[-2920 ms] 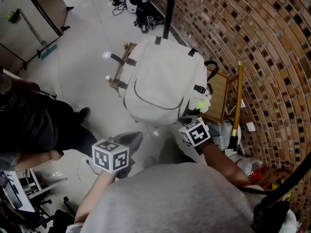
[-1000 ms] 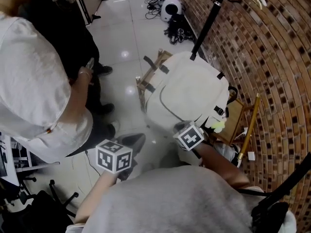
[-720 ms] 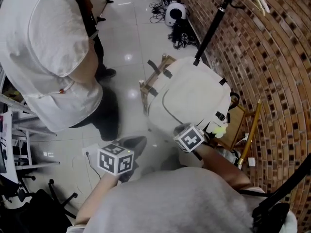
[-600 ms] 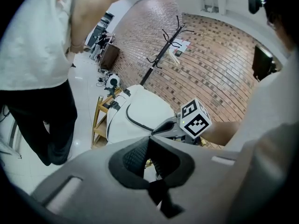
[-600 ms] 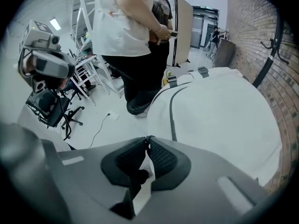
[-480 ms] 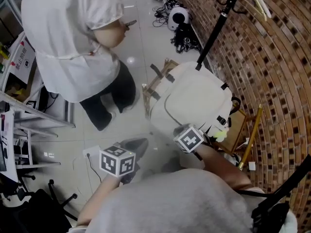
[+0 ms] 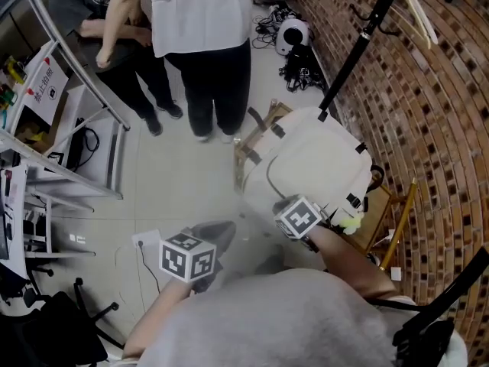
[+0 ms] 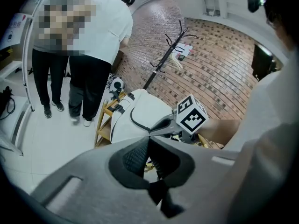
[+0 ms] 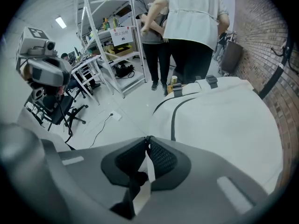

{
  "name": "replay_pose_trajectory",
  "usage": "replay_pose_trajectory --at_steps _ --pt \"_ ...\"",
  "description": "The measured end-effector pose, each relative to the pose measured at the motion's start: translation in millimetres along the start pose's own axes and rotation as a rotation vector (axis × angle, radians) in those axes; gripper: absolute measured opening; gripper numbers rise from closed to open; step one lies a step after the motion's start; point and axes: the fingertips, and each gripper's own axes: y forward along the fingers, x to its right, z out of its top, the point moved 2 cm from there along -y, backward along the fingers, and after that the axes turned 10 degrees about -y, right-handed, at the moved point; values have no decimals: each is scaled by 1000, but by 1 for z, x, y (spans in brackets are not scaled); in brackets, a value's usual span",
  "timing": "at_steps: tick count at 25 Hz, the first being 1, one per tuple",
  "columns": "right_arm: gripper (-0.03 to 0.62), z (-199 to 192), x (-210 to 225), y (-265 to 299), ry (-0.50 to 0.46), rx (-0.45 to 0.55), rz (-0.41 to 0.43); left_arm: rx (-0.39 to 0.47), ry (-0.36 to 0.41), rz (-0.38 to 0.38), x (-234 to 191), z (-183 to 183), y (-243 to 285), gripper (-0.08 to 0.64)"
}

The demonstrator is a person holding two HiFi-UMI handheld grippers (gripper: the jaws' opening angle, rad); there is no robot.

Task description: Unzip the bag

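A white backpack (image 7: pixel 317 163) rests on a wooden stand, its dark zipper line (image 9: pixel 173 120) curving across the front panel. My right gripper (image 9: pixel 146 139) is at the bag's near lower corner. Its jaws are closed on a thin white pull strap (image 9: pixel 148 164) that runs back between the pads. In the head view its marker cube (image 7: pixel 298 218) covers the jaws. My left gripper (image 8: pixel 149 136) hangs apart, left of the bag and over the floor, shut with nothing between its pads. Its cube (image 7: pixel 187 257) is visible in the head view.
The wooden stand (image 7: pixel 248 140) under the bag sticks out to the left. A black coat-stand pole (image 7: pixel 355 48) rises behind the bag by the brick wall (image 7: pixel 435 105). Two people (image 7: pixel 206 44) stand beyond the bag. A metal shelf frame (image 7: pixel 69 151) stands at the left.
The head view has lifted toward the room. The person in white has walked from beside the bag to the far side. Both grippers have kept their places.
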Motion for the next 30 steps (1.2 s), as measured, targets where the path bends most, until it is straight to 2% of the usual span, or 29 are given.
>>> replay_pose_trajectory --at_steps 16,30 --pt "31 42 17 8 -27 43 43 39 -38 37 -15 7 -7 2" --pt "31 66 36 11 -13 56 108 64 -78 55 -24 13 -8 2"
